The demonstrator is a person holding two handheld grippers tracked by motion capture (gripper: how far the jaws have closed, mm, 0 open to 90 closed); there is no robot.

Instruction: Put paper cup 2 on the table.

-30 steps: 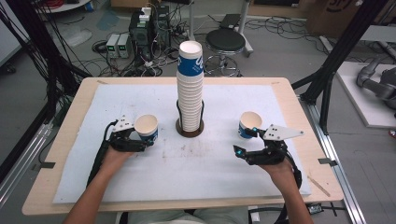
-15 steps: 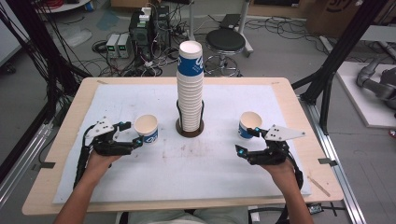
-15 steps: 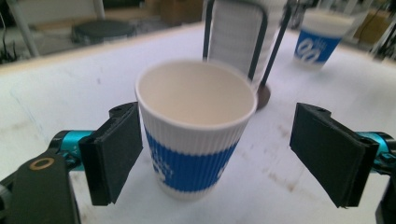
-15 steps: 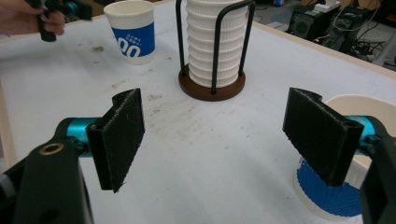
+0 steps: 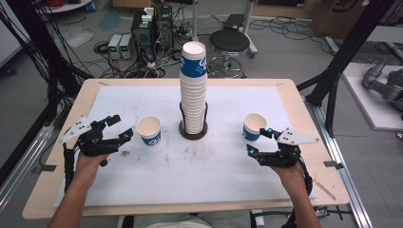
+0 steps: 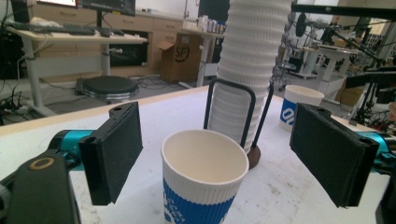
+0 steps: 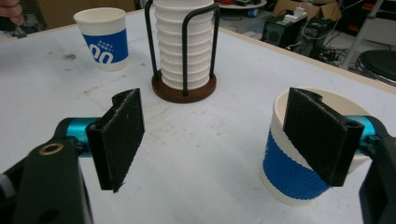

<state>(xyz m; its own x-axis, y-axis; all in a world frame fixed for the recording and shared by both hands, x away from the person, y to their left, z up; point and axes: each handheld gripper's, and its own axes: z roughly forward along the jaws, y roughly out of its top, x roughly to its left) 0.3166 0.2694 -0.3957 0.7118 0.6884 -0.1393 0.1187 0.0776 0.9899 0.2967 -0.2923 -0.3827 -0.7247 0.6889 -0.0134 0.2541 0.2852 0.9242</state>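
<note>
Your left gripper (image 5: 122, 130) is standing with its jaws spread wide, just beside the blue-and-white ribbed paper cup (image 5: 149, 131) sitting upright left of the tall cup stack in its wire holder (image 5: 193, 90). Your right gripper (image 5: 259, 141) is also spreading open beside the second blue-and-white paper cup (image 5: 254, 127), one pad overlapping its rim in the right gripper view without squeezing it.

High cam overhead; both gripper cams low, sharing cup stack (image 5: 193, 90).
</note>
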